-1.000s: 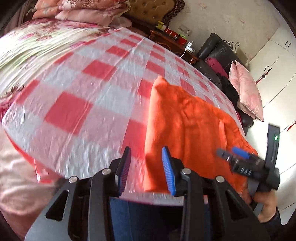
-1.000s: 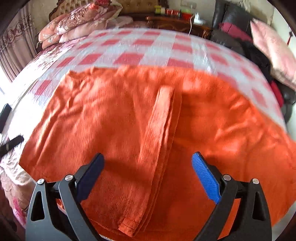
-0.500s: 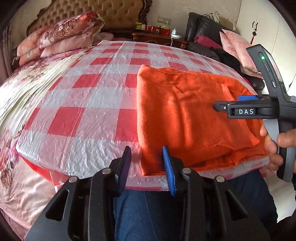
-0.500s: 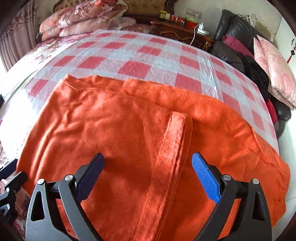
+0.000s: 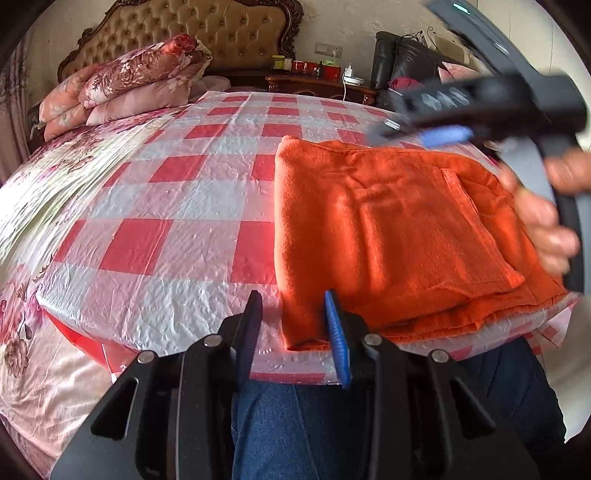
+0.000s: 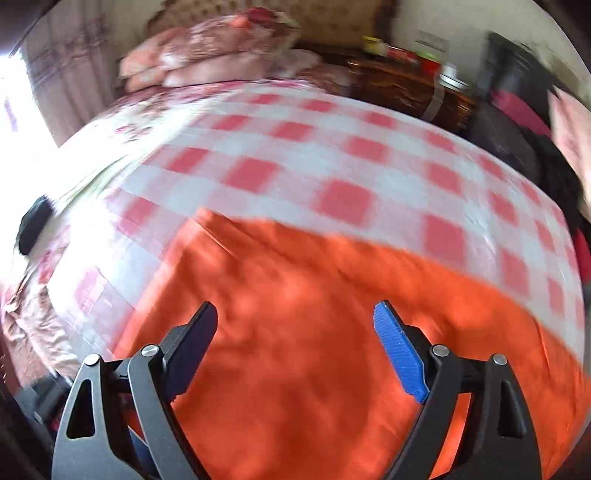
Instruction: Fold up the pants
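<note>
Pants (image 5: 388,229) look folded on the bed (image 5: 166,206); both grippers' jaws open, empty. Probably just tidying left.

The folded pants (image 5: 388,236) lie on the checked sheet (image 5: 177,206), at its near right part, close to the near edge. The sheet covers the bed (image 5: 48,177). The left gripper (image 5: 291,325) sits at the pants' near left corner. The right gripper (image 5: 421,134) hangs over their far right part. Stacked quilts (image 5: 122,85) lie at the bed's far left, before the headboard (image 5: 207,33). A nightstand (image 5: 317,83) stands behind the bed, a sofa (image 5: 402,66) to its right.
</note>
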`<state>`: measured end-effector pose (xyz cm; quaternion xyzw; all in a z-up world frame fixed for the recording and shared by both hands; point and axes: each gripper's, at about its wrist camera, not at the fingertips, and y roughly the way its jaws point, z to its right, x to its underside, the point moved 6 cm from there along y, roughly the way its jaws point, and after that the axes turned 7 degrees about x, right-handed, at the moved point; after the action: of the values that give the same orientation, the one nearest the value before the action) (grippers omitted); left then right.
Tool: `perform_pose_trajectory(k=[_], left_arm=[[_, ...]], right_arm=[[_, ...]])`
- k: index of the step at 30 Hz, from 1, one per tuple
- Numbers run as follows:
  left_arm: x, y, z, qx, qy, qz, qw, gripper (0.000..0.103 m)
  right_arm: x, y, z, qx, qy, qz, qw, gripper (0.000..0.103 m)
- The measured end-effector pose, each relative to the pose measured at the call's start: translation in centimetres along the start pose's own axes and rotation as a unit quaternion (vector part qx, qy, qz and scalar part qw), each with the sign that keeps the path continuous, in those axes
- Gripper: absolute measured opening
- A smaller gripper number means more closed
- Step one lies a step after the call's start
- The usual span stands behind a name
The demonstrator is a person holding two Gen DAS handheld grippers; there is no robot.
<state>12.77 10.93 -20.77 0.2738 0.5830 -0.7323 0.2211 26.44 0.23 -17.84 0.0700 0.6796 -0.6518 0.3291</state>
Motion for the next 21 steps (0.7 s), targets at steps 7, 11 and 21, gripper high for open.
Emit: perform_pose_trajectory(k=[7, 11, 21], left_arm=[[0.2, -0.1, 0.0, -0.003, -0.004, 0.013, 0.9999, 0.034], [0.3, -0.3, -0.4, 0.011, -0.021, 0.022, 0.9995, 0.035], [0.5, -1.2, -3.1, 0.204, -0.225, 0.015, 0.9527, 0.044]], right_arm=[[-4.1, 7.5, -3.6, 0.013, -0.031, -0.044, 0.998, 0.079], [-3.8, 6.6, -2.2, 0.002, 0.012, -0.035, 0.999, 0.082], [6.5, 0.4, 3.1, 0.075, 0.010, -0.049, 0.996, 0.083]])
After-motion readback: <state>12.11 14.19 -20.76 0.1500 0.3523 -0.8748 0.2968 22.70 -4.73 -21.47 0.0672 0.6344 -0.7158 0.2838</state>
